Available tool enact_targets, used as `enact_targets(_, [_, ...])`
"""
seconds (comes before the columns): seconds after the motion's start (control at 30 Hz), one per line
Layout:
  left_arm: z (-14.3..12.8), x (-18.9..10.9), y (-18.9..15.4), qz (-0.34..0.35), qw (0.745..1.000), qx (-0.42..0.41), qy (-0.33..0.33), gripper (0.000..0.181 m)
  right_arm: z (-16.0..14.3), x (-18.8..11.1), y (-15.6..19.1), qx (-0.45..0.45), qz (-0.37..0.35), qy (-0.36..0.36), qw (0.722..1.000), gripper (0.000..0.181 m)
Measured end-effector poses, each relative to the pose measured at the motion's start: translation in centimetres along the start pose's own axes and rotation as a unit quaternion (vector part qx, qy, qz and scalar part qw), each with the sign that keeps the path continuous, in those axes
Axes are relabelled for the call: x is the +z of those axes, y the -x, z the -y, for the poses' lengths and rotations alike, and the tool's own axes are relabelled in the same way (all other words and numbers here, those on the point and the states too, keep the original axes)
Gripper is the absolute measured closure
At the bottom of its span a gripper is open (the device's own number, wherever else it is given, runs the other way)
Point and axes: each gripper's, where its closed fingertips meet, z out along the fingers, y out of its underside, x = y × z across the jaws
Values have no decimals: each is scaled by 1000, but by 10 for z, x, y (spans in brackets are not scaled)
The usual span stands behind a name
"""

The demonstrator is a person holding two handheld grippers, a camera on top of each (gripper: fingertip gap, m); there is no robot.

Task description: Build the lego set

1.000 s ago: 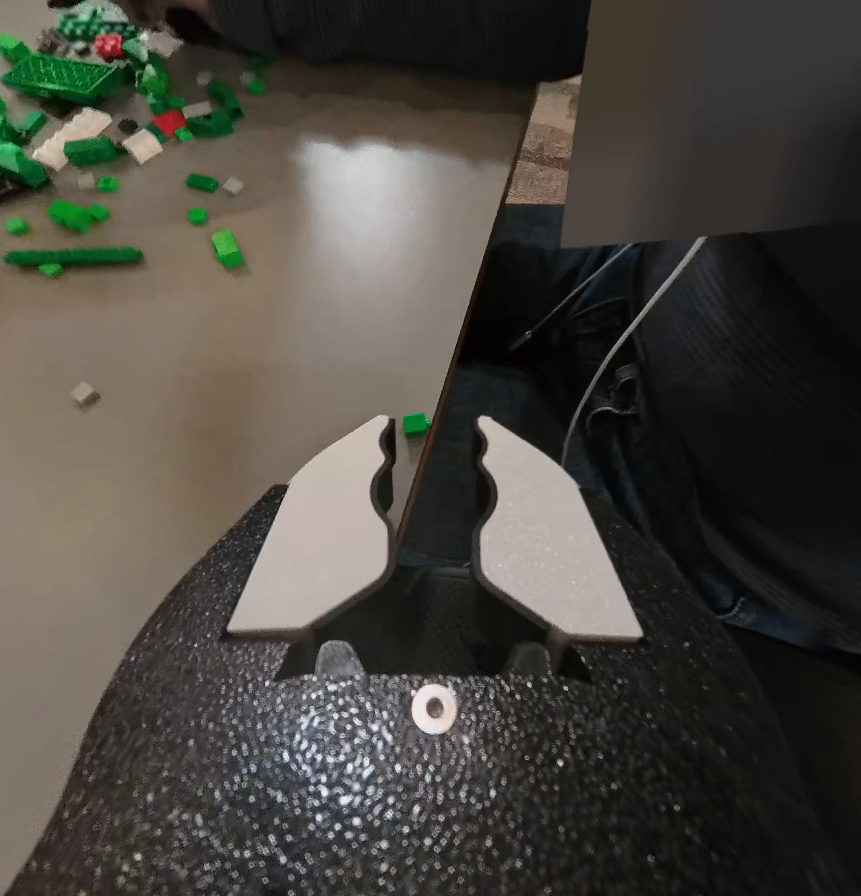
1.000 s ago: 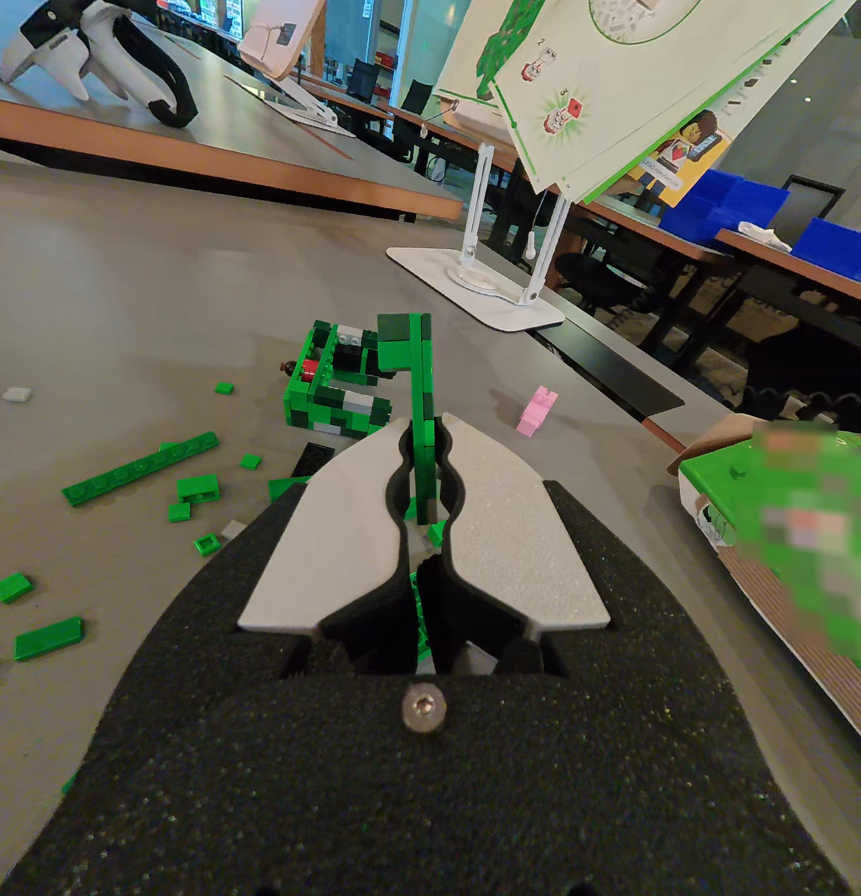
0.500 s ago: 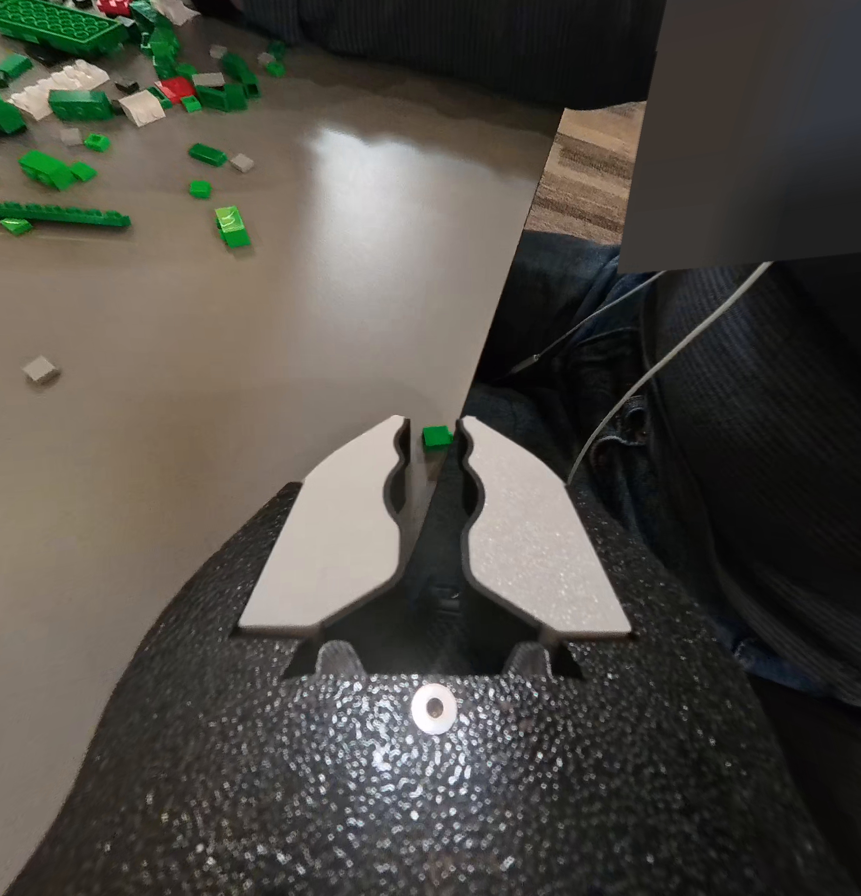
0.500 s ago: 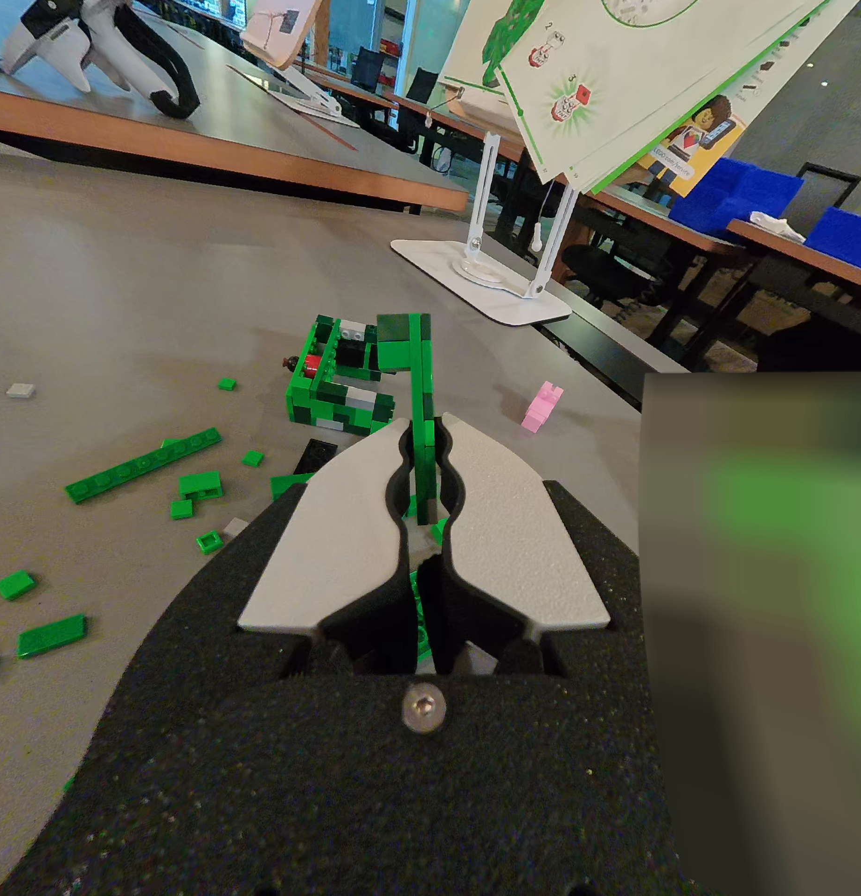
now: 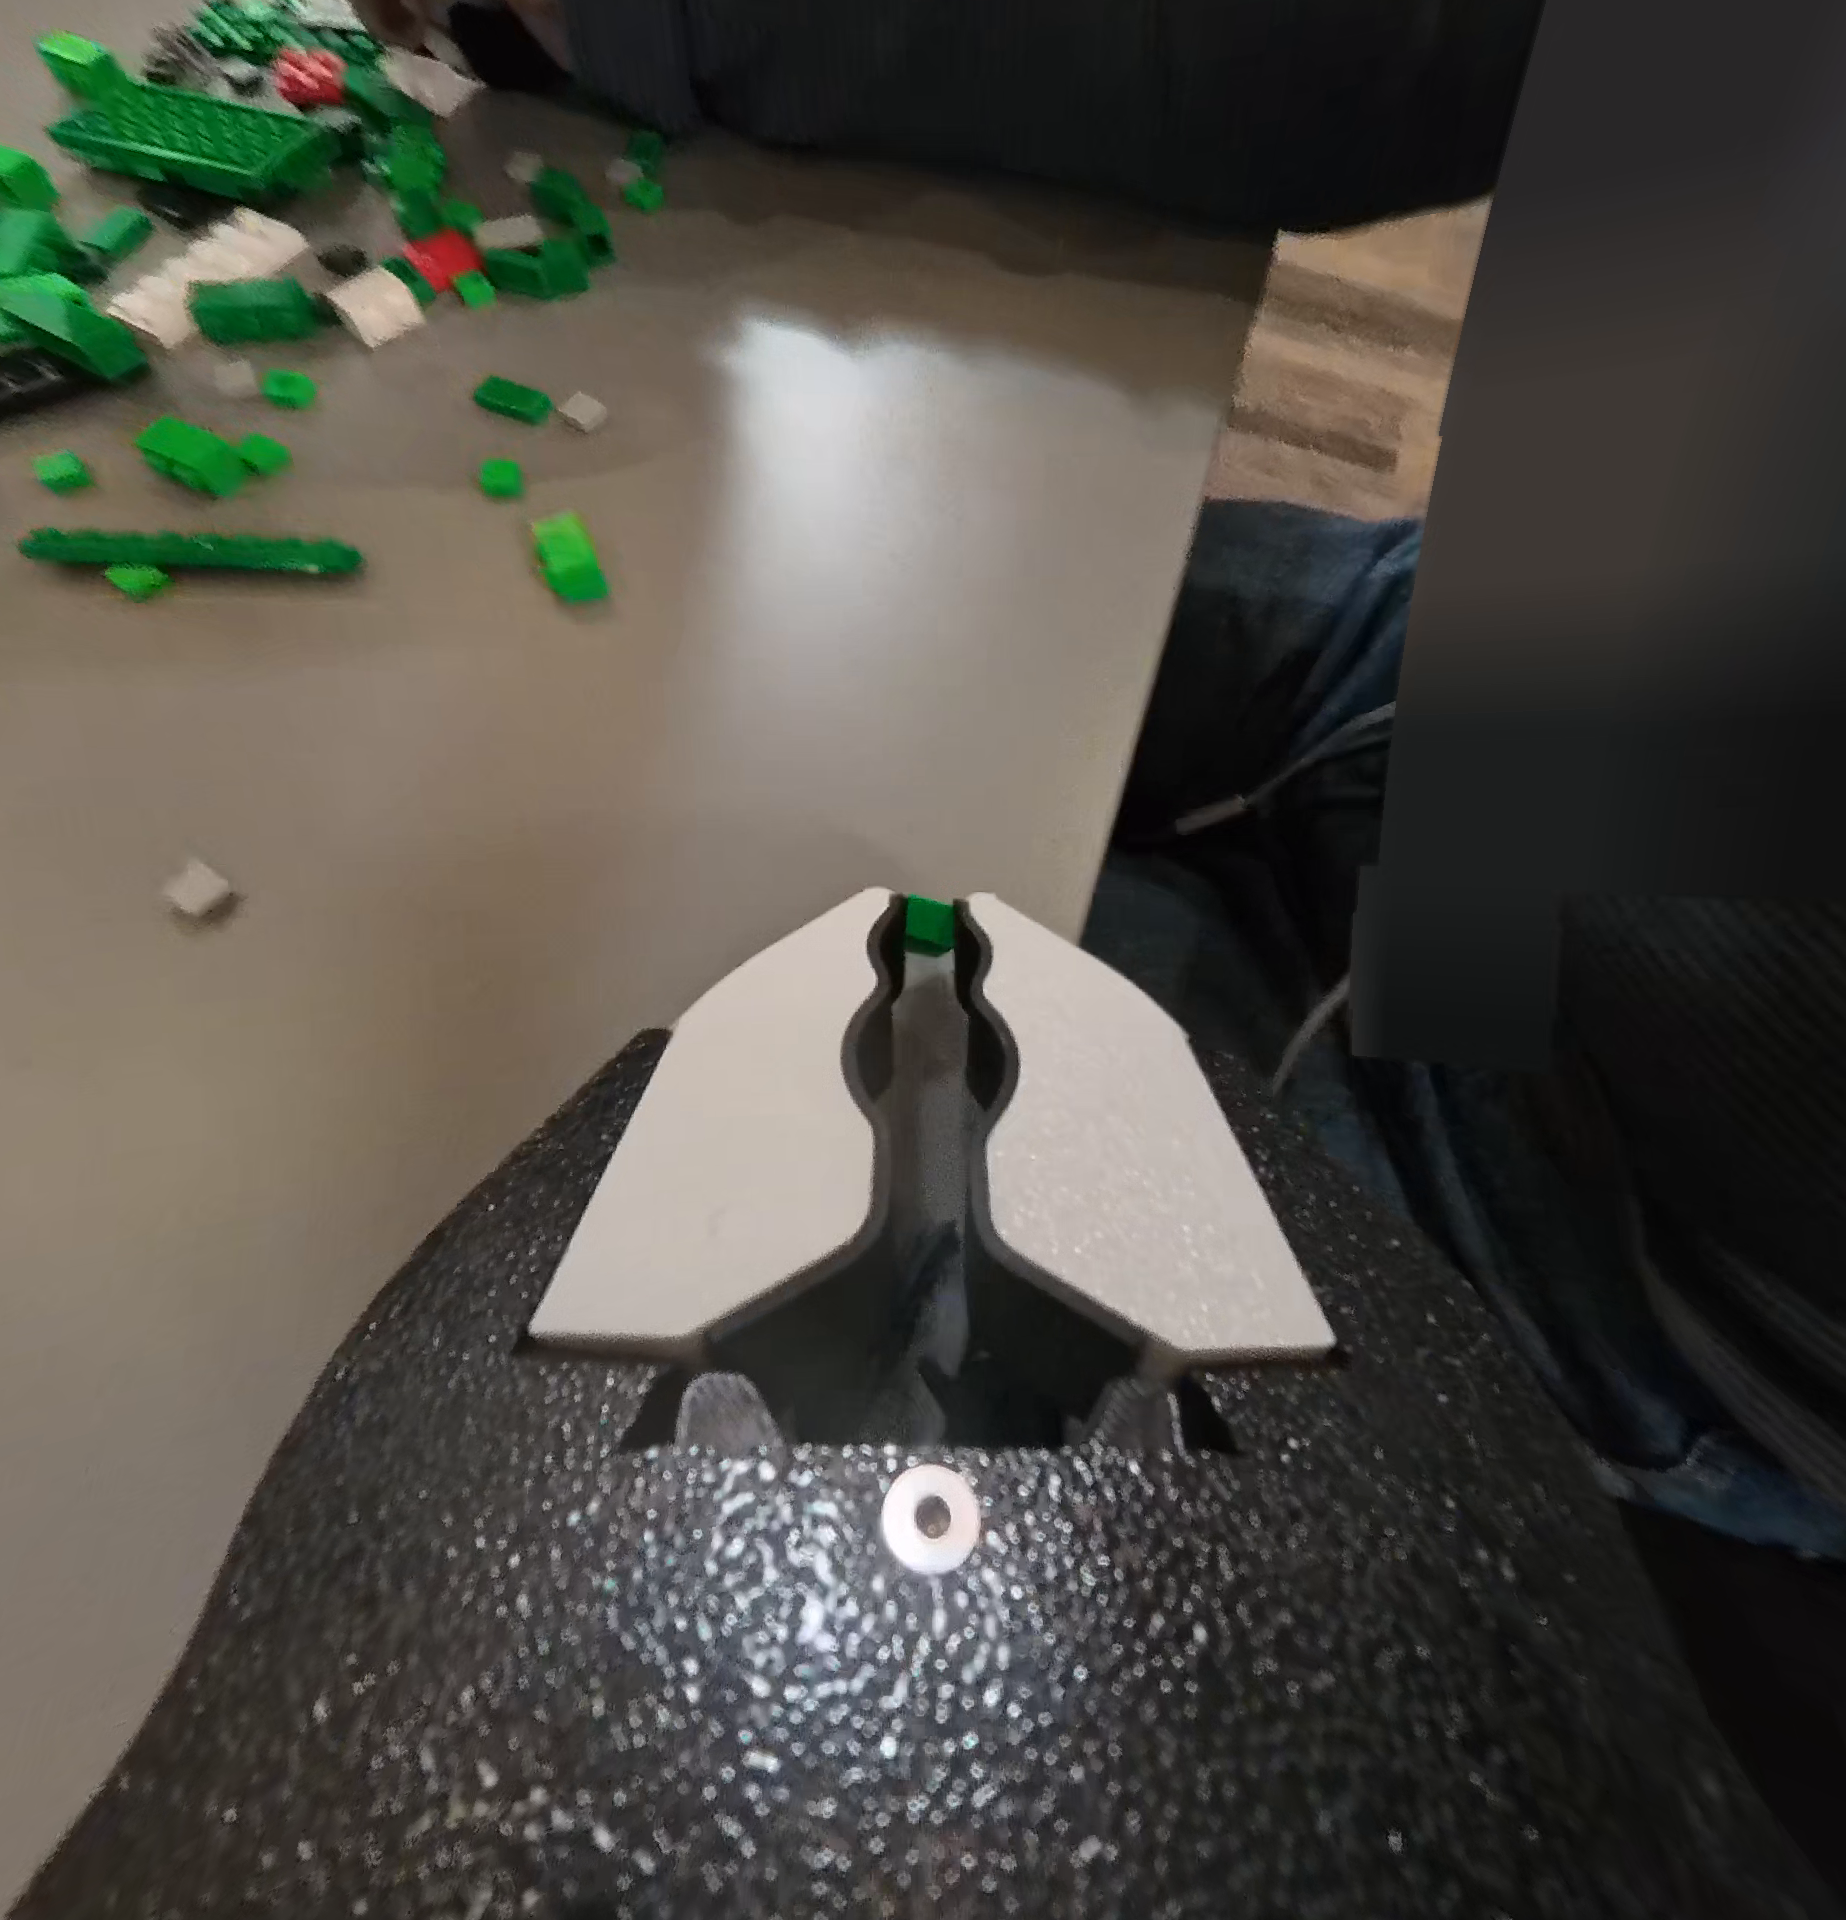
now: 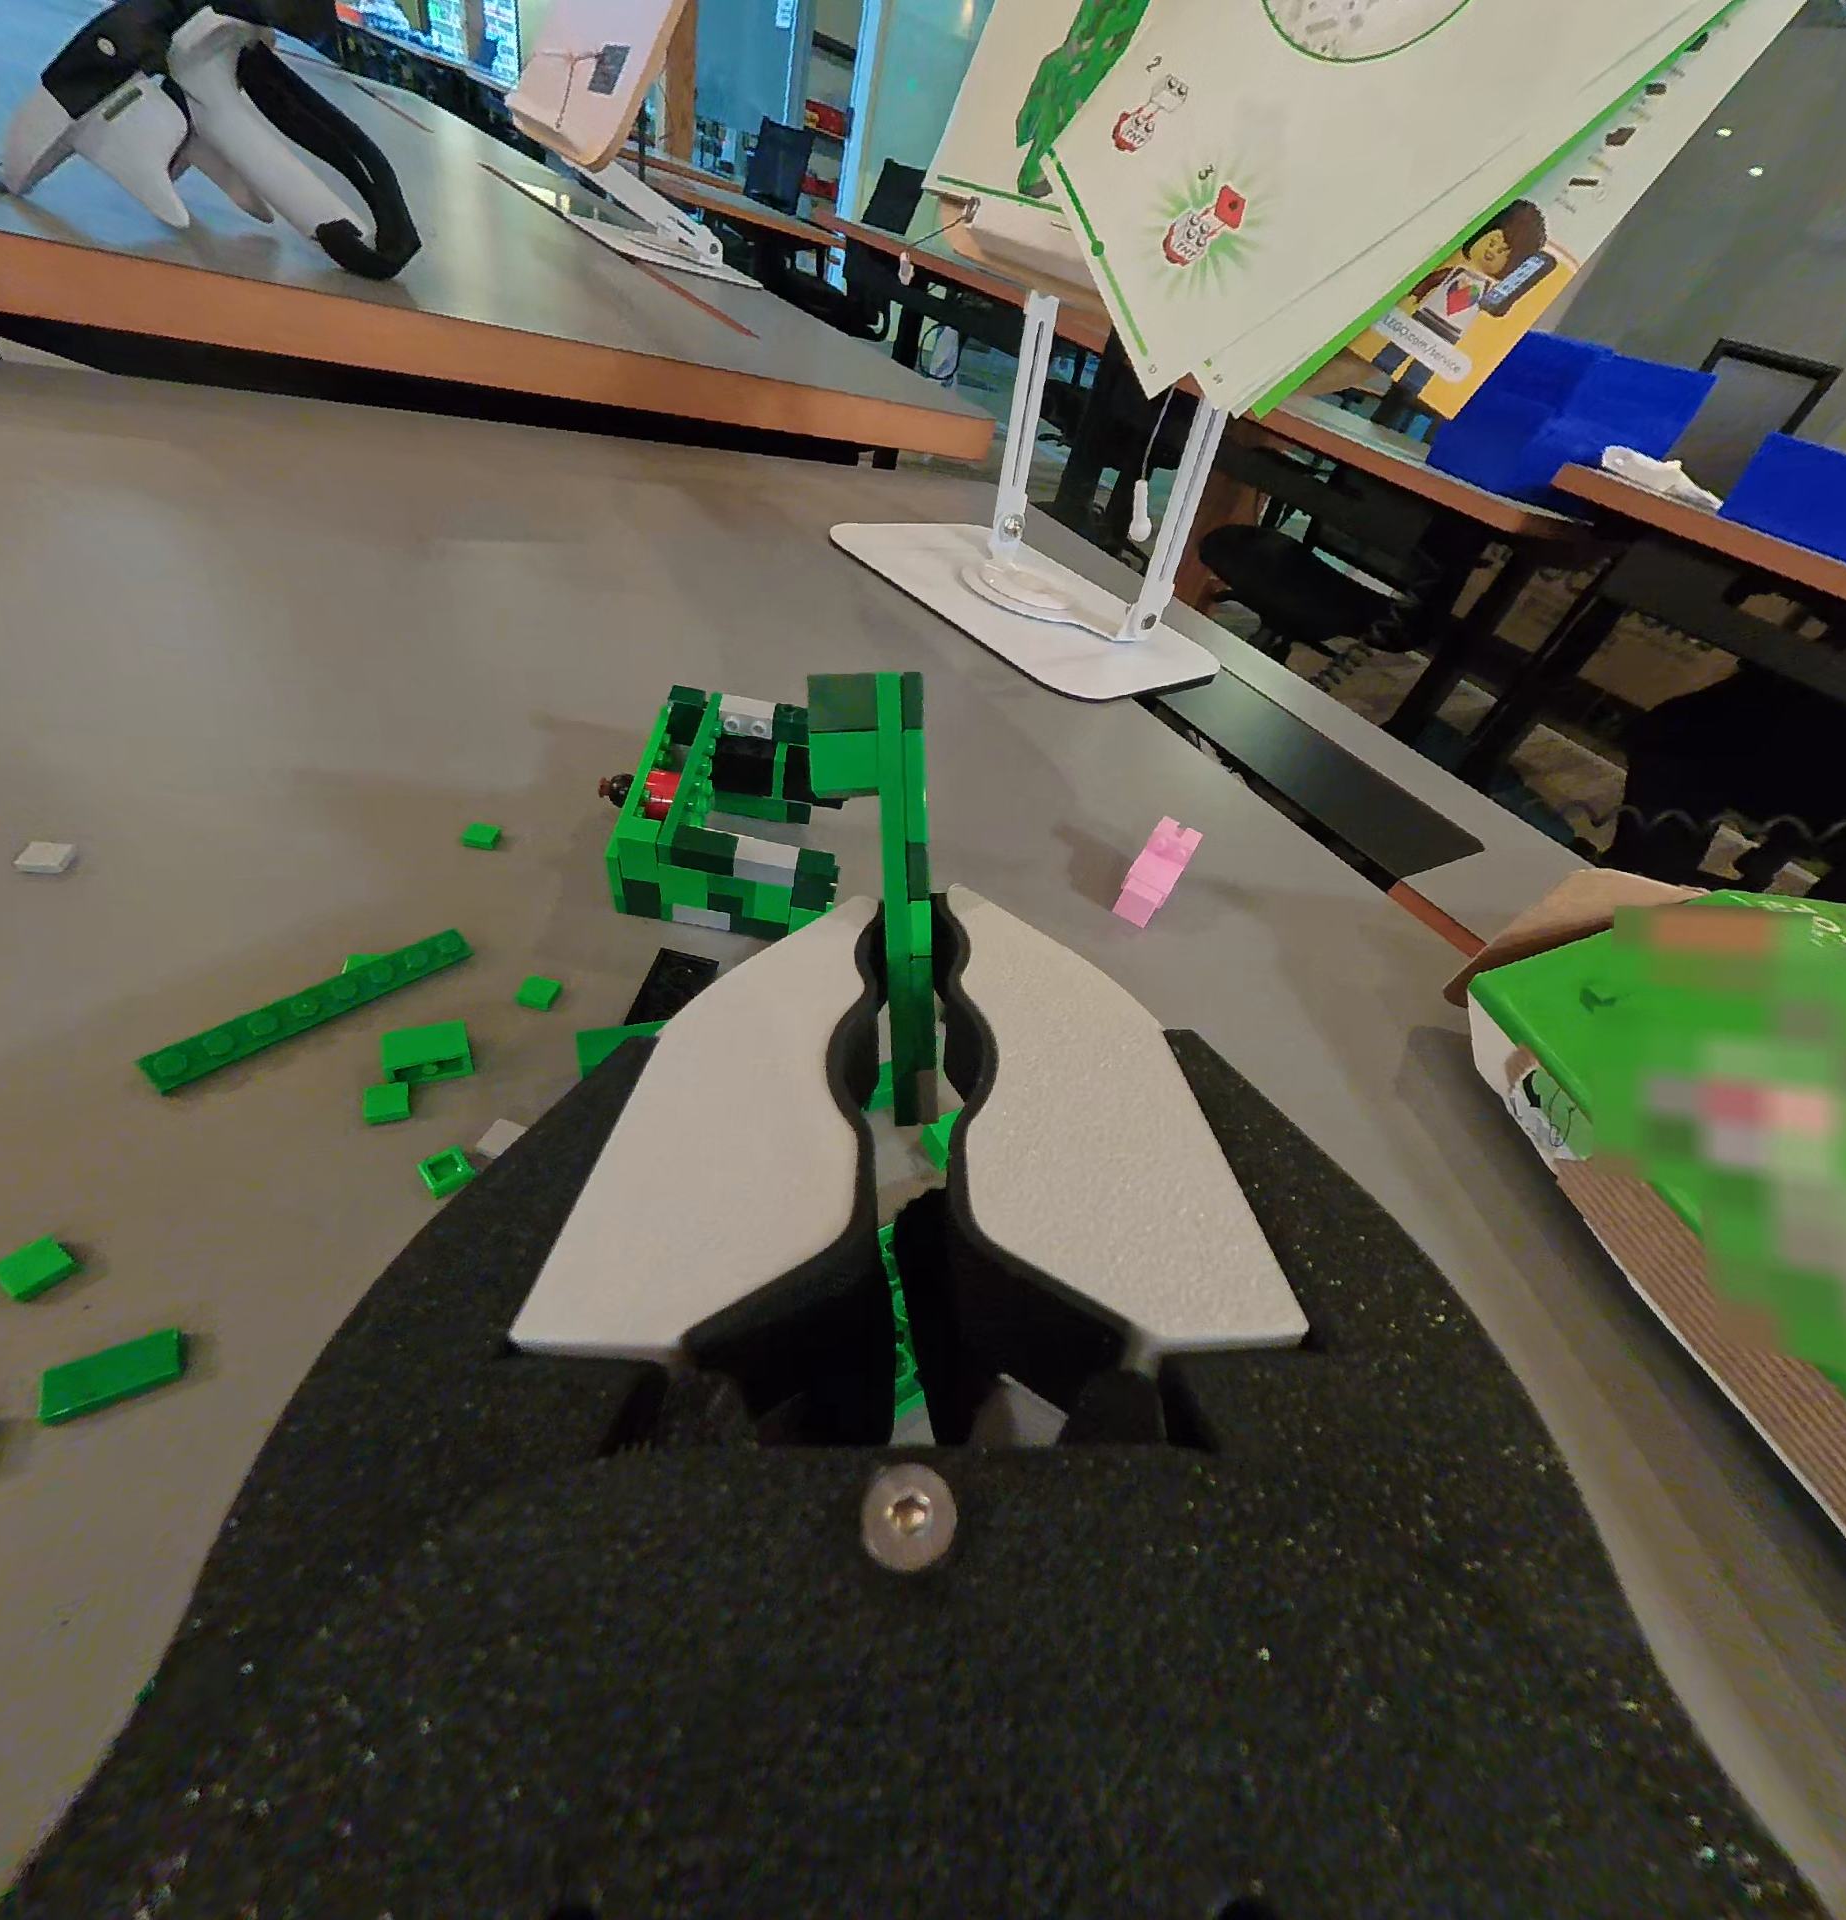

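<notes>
The left tool [image 5: 927, 914] is pinching a small green brick [image 5: 925, 923] at the very tips of its fingers, closed down to the width of that one piece; it is hanging right at the near edge of the desk [image 5: 690, 727], with the desk edge running away just to its right and a person's lap below; the loose pile of bricks [image 5: 275, 239] is lying well apart, toward the far left corner of that view, with a long green plate [image 5: 186, 549] and a few single pieces scattered between; a small grey tile [image 5: 198, 891] is sitting alone nearer the tool.

The right tool [image 6: 911, 914] is clamping a tall green strip of stacked plates [image 6: 903, 862], narrowed to the strip's thickness; the strip is standing upright with its long axis pointing up and away from the tool, its upper end carrying a wider green and dark green block; behind it and slightly left, the half-built green block [image 6: 721, 831] is resting on the desk; a pink piece [image 6: 1158, 871] is standing to the right, a white stand [image 6: 1033, 613] with the instruction booklet [image 6: 1314, 177] beyond it toward the far edge, and a green box [image 6: 1667, 1091] at the right edge.

As I judge it, the coming move is turning on bringing the small brick across to the strip's studded face; the left tool is the one carrying the piece, so it would need to be travelling in from the desk edge while the right is holding the strip steady and upright.
</notes>
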Motion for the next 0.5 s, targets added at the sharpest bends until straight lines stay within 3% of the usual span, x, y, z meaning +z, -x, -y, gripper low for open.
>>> enact_targets(0.03, [6, 1, 7, 7, 1000, -5, -9, 173, 0, 0, 0, 1, -1, 0, 1000, 175])
enact_targets(0.13, [26, 9, 33, 27, 999, -2, -21, 173, 0, 0, -1, 4, -2, 0, 1000, 175])
enact_targets(0.33, [41, 41, 93, 61, 998, 0, 25, 172, 1, 0, -2, 9, -1, -3, 1000, 175])
enact_targets(0.5, [49, 55, 109, 56, 997, 16, 47, 164, 1, 1, -4, 11, 0, -4, 1000, 174])
